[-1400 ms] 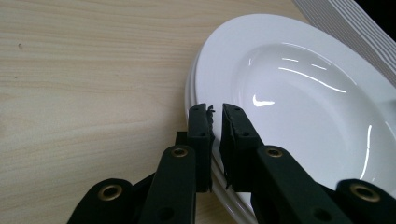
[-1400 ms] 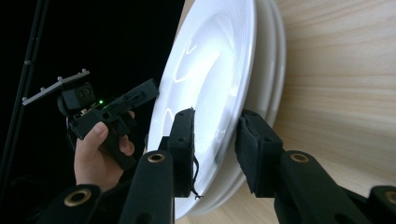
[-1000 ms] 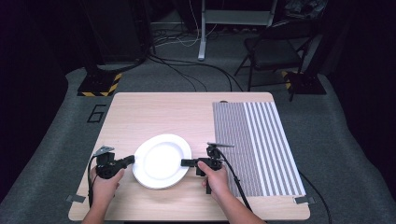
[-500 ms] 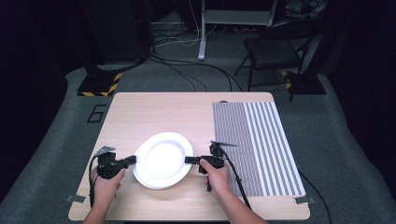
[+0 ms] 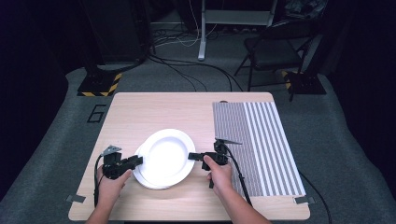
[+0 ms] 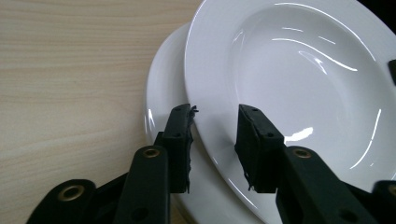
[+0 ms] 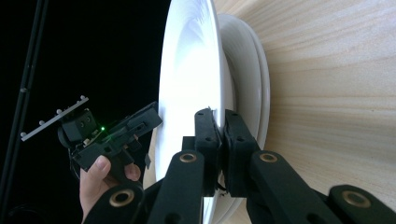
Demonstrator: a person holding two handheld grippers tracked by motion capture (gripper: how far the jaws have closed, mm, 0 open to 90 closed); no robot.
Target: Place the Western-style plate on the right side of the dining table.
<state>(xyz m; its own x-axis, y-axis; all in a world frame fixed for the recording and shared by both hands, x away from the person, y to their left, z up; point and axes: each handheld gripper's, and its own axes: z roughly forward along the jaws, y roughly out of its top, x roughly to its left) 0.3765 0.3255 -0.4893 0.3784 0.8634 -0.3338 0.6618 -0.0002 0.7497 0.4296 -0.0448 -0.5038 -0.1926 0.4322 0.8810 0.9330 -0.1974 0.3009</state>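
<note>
The left hand-held gripper sits released, jaws parted astride the near rims of the stacked plates on the worktop. The top plate has slid off-centre over the lower plate, probably being separated. The right hand-held gripper stays clenched on its rim.

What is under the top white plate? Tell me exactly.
Under the top plate lies at least one more white plate, its rim showing at the left; the right claw grips the top plate's rim. Most of the lower plate and the table beneath are covered.
</note>
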